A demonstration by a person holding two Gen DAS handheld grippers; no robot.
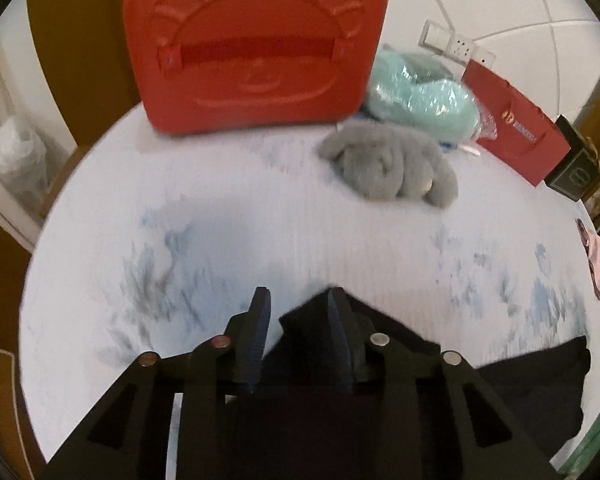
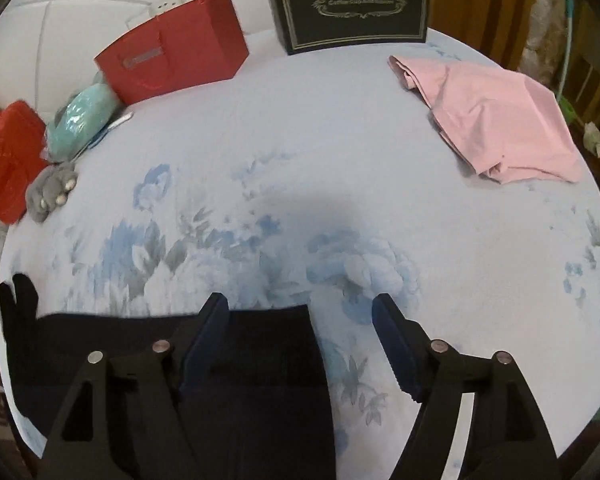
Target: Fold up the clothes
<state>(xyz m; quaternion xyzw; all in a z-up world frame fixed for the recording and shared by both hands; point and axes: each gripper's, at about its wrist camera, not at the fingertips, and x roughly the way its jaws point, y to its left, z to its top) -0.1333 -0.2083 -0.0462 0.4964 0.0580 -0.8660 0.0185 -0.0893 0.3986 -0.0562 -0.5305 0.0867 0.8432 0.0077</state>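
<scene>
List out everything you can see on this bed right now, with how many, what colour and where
bedsheet: one, white with blue flowers, under everything
dark garment: one, black or navy, near edge, under both grippers
pink garment: one, pink, folded loosely, far right side
black gift bag: one, black with gold trim, standing at the far edge
red paper bag: one, red, standing left of the black bag
teal bundle: one, teal, in clear plastic, beside the red bag
grey plush toy: one, grey, lying in front of the teal bundle
red case: one, red, embossed bear face, far left
left gripper: one, black, jaws parted over the dark garment's corner
right gripper: one, black, jaws wide apart over the garment's edge
</scene>
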